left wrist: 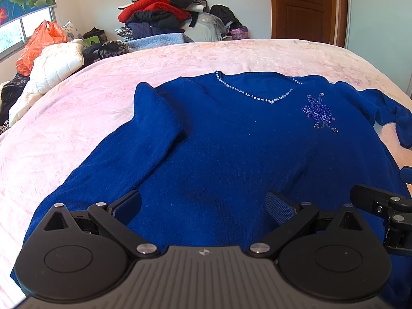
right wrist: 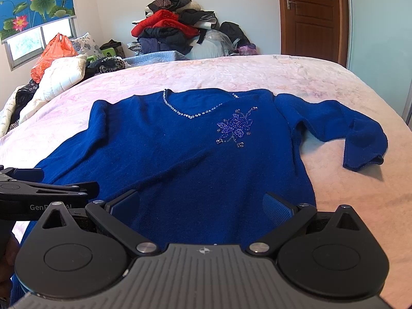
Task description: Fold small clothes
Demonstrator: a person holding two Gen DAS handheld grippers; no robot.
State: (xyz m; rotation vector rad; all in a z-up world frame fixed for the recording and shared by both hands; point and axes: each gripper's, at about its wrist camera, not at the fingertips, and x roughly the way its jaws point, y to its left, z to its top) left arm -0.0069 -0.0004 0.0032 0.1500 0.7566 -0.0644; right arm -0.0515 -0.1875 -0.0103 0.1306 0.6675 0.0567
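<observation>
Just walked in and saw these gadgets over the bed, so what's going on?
A person is holding two tools above a blue sweater spread face up on the pink bedspread. The left tool and right tool are both open near its hem, gripping nothing. No fold is made yet; one sleeve lies bent outward.

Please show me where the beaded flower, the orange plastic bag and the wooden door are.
beaded flower (right wrist: 235,128): right wrist view, middle of the petals.
orange plastic bag (right wrist: 52,52): right wrist view, its front side.
wooden door (left wrist: 303,7): left wrist view, its panel.
</observation>
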